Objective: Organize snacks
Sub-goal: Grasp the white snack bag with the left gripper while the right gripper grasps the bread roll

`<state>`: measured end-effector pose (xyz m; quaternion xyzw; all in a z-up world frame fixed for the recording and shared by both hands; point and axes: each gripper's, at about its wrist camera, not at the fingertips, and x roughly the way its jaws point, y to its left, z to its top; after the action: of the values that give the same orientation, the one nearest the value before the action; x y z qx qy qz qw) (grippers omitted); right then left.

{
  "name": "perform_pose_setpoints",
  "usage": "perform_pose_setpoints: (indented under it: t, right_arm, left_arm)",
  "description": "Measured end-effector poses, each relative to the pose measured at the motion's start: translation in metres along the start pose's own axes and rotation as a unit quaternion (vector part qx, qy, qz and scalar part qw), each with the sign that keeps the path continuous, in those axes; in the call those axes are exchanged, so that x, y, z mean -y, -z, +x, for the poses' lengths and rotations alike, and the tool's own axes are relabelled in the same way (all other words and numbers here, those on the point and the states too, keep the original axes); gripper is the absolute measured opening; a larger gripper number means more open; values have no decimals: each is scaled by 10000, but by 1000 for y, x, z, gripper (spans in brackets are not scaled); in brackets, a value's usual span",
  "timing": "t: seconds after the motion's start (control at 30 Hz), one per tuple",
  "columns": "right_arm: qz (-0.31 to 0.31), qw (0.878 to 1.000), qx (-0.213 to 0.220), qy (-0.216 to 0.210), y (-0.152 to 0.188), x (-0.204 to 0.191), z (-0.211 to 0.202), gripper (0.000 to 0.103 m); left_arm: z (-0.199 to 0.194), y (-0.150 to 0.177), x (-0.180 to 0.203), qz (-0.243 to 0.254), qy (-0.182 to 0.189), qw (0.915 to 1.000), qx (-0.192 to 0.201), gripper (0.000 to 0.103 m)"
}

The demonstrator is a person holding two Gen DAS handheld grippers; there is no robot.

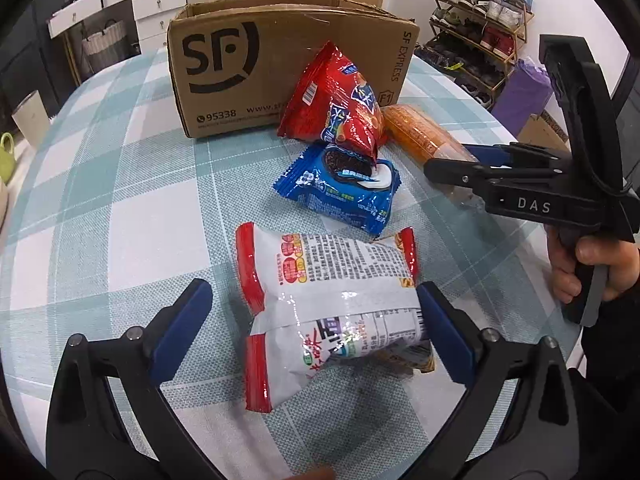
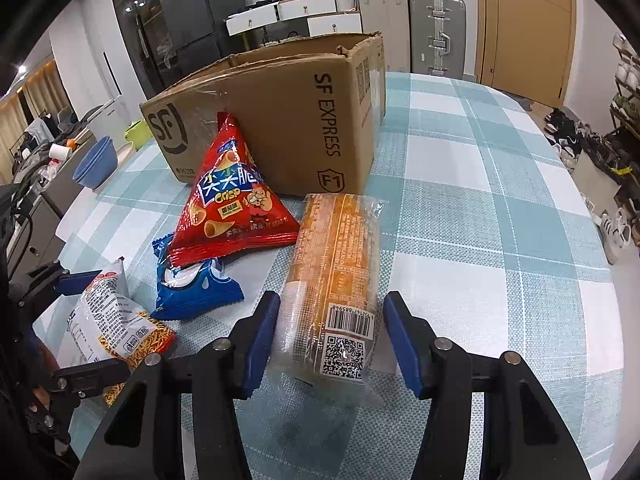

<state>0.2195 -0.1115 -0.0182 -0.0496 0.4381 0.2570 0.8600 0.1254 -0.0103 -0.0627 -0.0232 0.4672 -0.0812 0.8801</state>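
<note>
The orange packet (image 2: pixel 334 280) lies on the counter (image 2: pixel 480 240), its long axis running straight away between the right gripper's (image 2: pixel 330 340) spread fingers (image 2: pixel 260 336), not yet pinched; the left gripper (image 1: pixel 316 320) is spread around the white bag (image 1: pixel 320 304).

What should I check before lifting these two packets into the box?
1. Left hand-held gripper straddles the white and red packet: ok, though one pad stands well clear, so there is no grip yet.
2. Right hand-held gripper straddles the orange packet: ok. A gap shows at the pad on the picture's right, so not clamped.
3. Both packets lie on the checked tablecloth: ok.
4. Cardboard box is open at the top: ok.
5. Room inside the box: cannot tell, its inside is hidden.
6. Red triangular bag leans against the box and overlaps the blue packet, clear of both grippers: ok.
</note>
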Motion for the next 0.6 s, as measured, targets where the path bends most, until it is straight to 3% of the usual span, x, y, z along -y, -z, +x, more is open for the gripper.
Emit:
perform_pose_setpoints:
  t: [0.23,0.37,0.43,0.6]
  right_arm:
    - [-19,10000,4,23,0,-2,0,55]
    - [-24,10000,10,25,0,-2,0,55]
    - [-21,10000,11,23,1,-2,0,55]
    - [-2,10000,38,20,1,-1,-1,55]
  left_arm:
    - [4,3,10,236,8,9997,-114,95]
    - [8,4,11,306,23,9994,-133,81]
    - [5,6,14,334,57,9994,-105,69]
    - [0,3,12,370,143,9992,58,59]
